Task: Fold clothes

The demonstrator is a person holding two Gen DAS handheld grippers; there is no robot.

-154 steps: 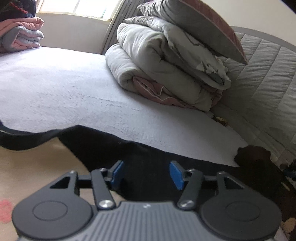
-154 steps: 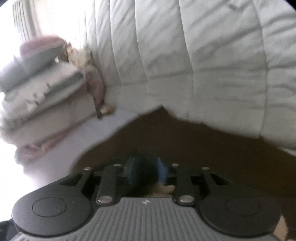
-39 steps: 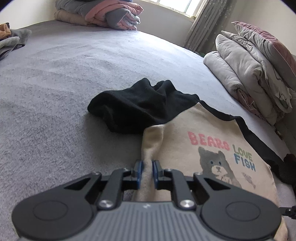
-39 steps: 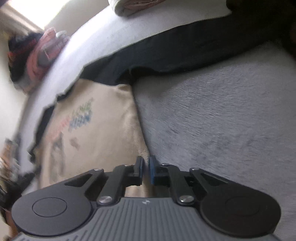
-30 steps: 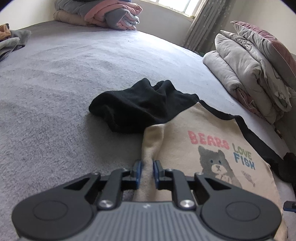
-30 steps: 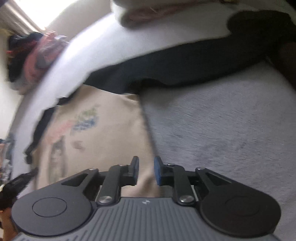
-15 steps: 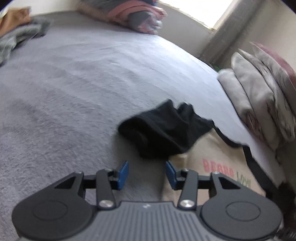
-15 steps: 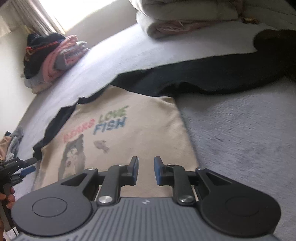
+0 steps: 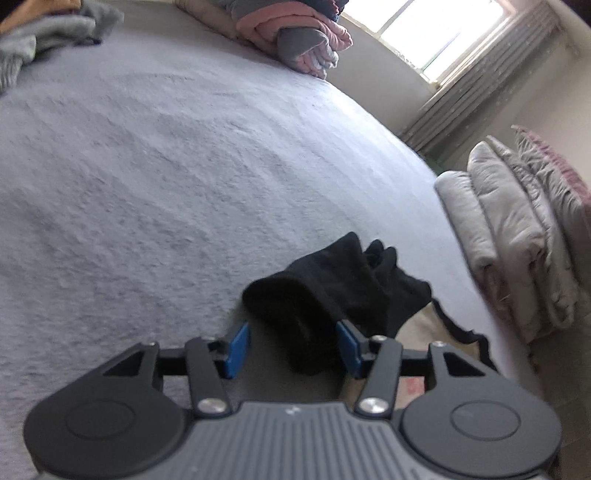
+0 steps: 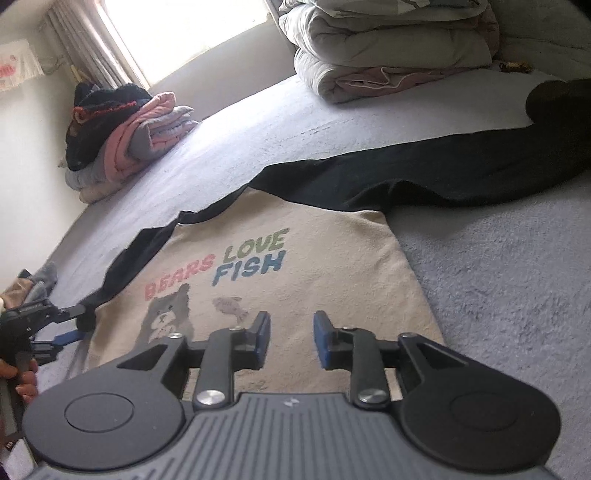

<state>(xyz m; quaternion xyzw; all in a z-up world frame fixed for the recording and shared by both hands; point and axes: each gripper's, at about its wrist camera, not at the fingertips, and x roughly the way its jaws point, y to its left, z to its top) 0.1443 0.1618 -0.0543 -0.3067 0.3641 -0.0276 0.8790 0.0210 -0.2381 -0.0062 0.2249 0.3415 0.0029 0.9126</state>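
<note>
A beige sweatshirt (image 10: 314,240) printed "BEARS LOVE FISH" lies flat on the grey bed, front up. Its right black sleeve (image 10: 461,173) stretches out toward the headboard side. Its left black sleeve (image 9: 332,291) is bunched in a heap. My left gripper (image 9: 291,347) is open, with the near end of that heap between its blue pads and no grip on it. In the right wrist view the left gripper (image 10: 79,323) shows at the shirt's left edge, held by a hand (image 10: 22,373). My right gripper (image 10: 291,339) hovers open over the shirt's lower hem, holding nothing.
A stack of folded clothes (image 9: 295,37) sits at the bed's far end under the window. Folded quilts and a pillow (image 10: 388,48) are piled by the headboard. Loose grey and orange clothes (image 9: 37,33) lie at the far left. Grey bedspread (image 9: 184,166) spreads wide beyond the sleeve.
Both grippers were shut on the shirt's hem about a second ago and have opened. The left one swung left to the bunched sleeve; the right one drew back over the hem.
</note>
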